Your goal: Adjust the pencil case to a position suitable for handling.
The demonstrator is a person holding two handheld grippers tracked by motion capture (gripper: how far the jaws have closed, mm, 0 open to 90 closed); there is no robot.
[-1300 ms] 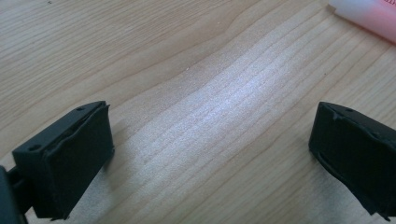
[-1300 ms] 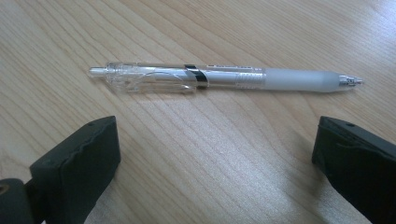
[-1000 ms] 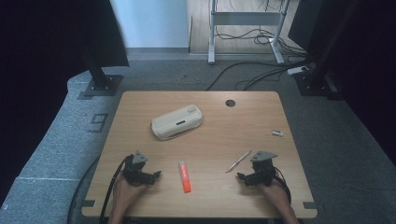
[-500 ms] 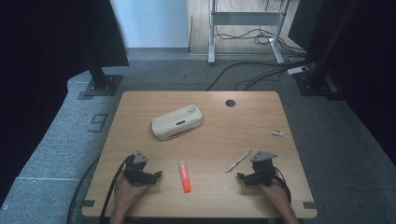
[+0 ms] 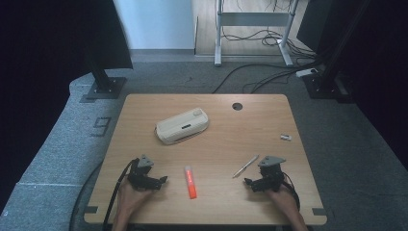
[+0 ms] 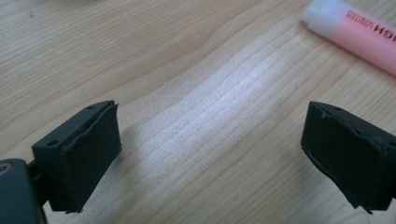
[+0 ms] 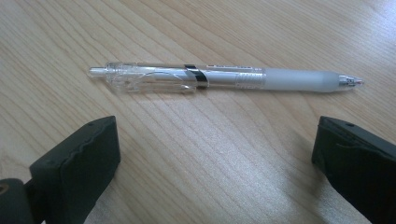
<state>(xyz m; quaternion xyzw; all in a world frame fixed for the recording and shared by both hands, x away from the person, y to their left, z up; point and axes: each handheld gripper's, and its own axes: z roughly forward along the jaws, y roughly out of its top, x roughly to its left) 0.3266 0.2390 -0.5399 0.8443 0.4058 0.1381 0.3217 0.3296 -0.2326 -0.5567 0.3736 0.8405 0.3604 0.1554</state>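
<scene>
- Left gripper sits low on the bench, fingers spread wide with nothing between them – the orange highlighter lies just to its right.
- Right gripper is further right of the highlighter, fingers wide too, empty.
- Clear pen lies flat just ahead of those fingers – not touching.
- Beige case is well behind the highlighter.

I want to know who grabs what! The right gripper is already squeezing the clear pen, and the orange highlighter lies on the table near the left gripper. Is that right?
Not quite. The right gripper is not squeezing the clear pen. In the right gripper view its jaws stand wide open, and the pen lies on the table just beyond them, untouched. The rest is right: the orange highlighter lies on the table near the left gripper.
</scene>
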